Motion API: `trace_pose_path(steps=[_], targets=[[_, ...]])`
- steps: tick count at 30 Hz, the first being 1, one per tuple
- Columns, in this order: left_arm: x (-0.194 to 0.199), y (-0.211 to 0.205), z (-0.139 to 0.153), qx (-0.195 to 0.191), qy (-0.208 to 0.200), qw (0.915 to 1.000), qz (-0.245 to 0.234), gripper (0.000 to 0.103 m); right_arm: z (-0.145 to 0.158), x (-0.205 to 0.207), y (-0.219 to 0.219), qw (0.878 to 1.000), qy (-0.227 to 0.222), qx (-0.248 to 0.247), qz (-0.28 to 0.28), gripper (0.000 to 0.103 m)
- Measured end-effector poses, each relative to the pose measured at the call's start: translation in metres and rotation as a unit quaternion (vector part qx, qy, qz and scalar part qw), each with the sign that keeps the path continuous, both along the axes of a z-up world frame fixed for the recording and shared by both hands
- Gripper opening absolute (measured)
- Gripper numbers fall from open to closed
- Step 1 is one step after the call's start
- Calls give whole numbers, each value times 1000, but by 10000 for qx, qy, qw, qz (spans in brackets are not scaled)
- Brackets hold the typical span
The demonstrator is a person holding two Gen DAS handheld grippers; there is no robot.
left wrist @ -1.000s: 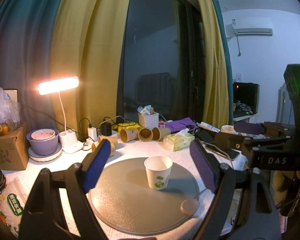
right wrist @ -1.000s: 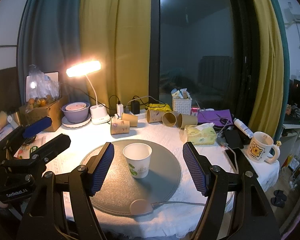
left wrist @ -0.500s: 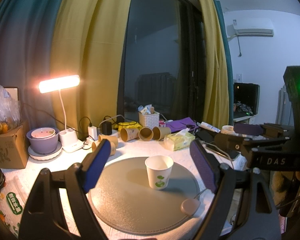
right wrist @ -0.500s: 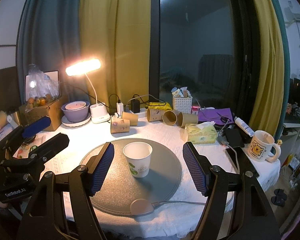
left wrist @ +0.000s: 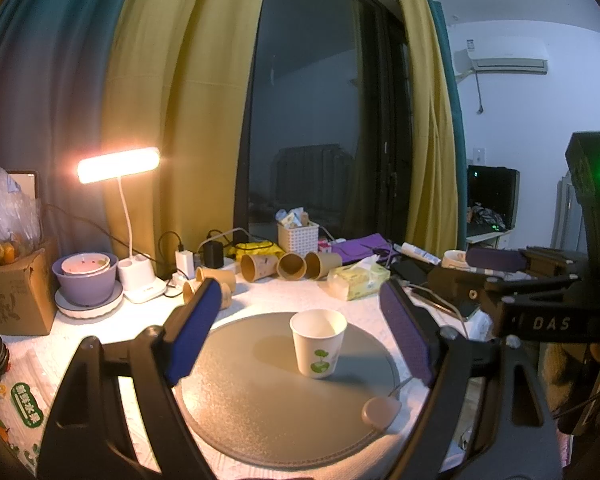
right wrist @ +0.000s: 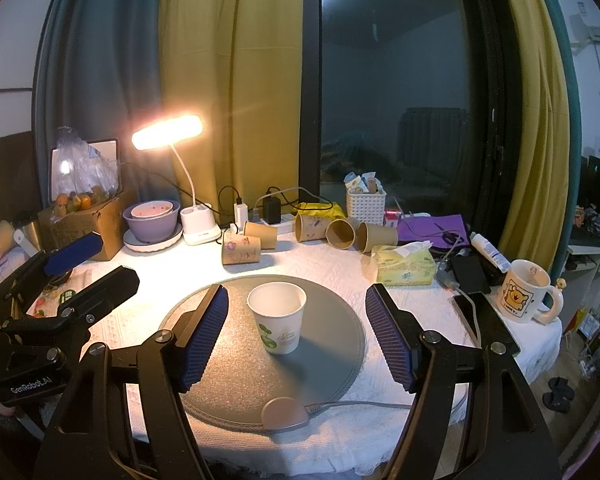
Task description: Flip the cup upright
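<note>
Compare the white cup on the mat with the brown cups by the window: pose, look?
The white paper cup stands upright, mouth up, on the grey mat; the brown paper cups lie on their sides on the tablecloth. White has a green leaf print; the brown ones are kraft-coloured. Both look empty, and neither gripper touches them.

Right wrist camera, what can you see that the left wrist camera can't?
Only the right wrist view shows the bear mug at the table's right edge and the slippers on the floor. Only the left wrist view shows the air conditioner high on the wall. Both show the white paper cup standing upright, mouth up, on the round grey mat, the lit desk lamp, and brown paper cups lying on their sides. The right tool and left tool are open, neither touching the cup.
</note>
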State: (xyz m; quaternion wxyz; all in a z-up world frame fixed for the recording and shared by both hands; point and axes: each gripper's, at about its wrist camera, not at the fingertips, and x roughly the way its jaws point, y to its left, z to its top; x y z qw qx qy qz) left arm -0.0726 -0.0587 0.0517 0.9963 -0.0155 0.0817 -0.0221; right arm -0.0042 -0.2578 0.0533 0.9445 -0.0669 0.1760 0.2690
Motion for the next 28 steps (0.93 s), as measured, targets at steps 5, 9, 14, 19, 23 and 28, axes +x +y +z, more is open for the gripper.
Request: trace_pose_path(steps=[5,9,14,19,23,28], targets=[[0,0,0,-4,0,10000,-3,83,0,1,0,10000,3,-1,-1,74],[0,0,0,-8,4,10000,-4,83,0,1,0,10000,4,-1,1,74],[0,1,1,-9,5,10000,1,83,0,1,0,10000,6,-4,1,74],[0,1,1,-12,9,10000,-3,83,0,1,0,10000,4,-9,-3,74],[0,1,1,-11,-14,10000,-19,83,-1,0,1,10000,5,-10,-2,74],[-4,1,-8,-114,-11,9997,-200,83,-3,0,3,10000,32,-43,-1,74]])
